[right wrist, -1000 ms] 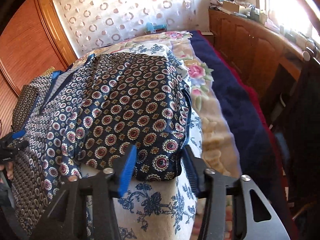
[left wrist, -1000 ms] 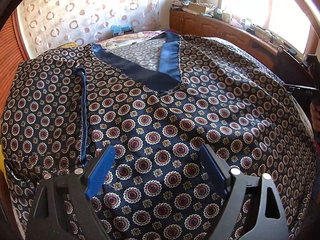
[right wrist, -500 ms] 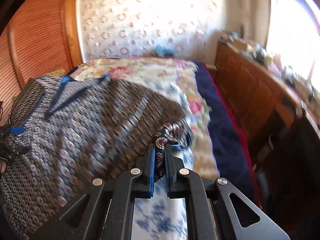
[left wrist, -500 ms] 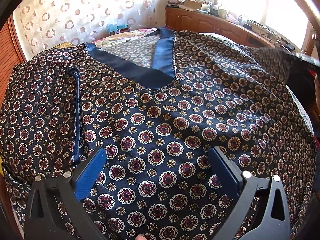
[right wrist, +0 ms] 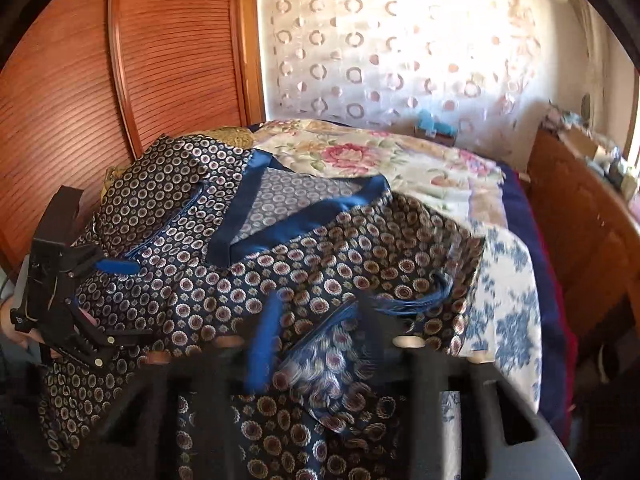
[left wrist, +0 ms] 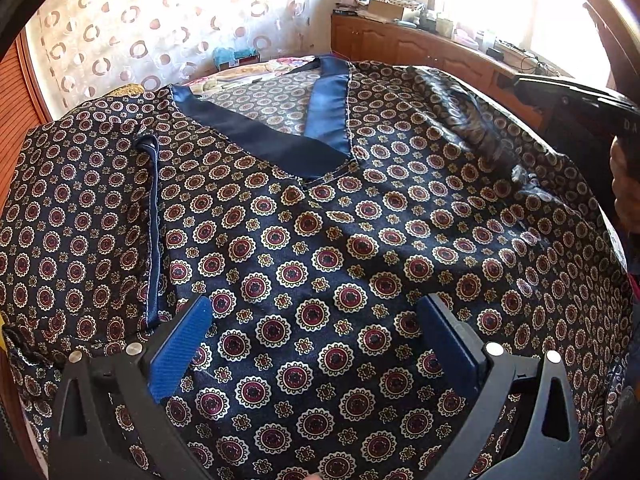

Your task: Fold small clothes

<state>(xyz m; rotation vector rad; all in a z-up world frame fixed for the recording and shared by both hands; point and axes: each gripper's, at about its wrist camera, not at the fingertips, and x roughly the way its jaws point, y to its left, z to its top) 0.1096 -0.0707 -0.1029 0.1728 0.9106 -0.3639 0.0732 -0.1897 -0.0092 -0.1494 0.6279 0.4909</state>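
Note:
A dark navy shirt [left wrist: 320,220] with red-and-cream medallions and a plain blue V-neck lies spread front-up on the bed; it also shows in the right wrist view [right wrist: 280,264]. Its left sleeve is folded in over the body. My left gripper [left wrist: 316,324] is open, low over the lower front of the shirt, holding nothing. My right gripper [right wrist: 316,316] is open over the shirt's right side, where the right sleeve [right wrist: 336,356] lies folded inward, blurred, between the fingers. The right gripper also shows at the right edge of the left wrist view [left wrist: 592,100].
The shirt lies on a floral bedspread [right wrist: 360,152] with a blue-and-white cloth [right wrist: 504,304] at the right. A wooden louvred wardrobe [right wrist: 100,80] stands left, a patterned curtain [right wrist: 380,52] behind, and a wooden cabinet [right wrist: 580,216] with clutter along the right.
My right gripper, shut on the right sleeve half a second ago, has carried it left over the shirt body and opened. The left gripper stayed open and shifted slightly.

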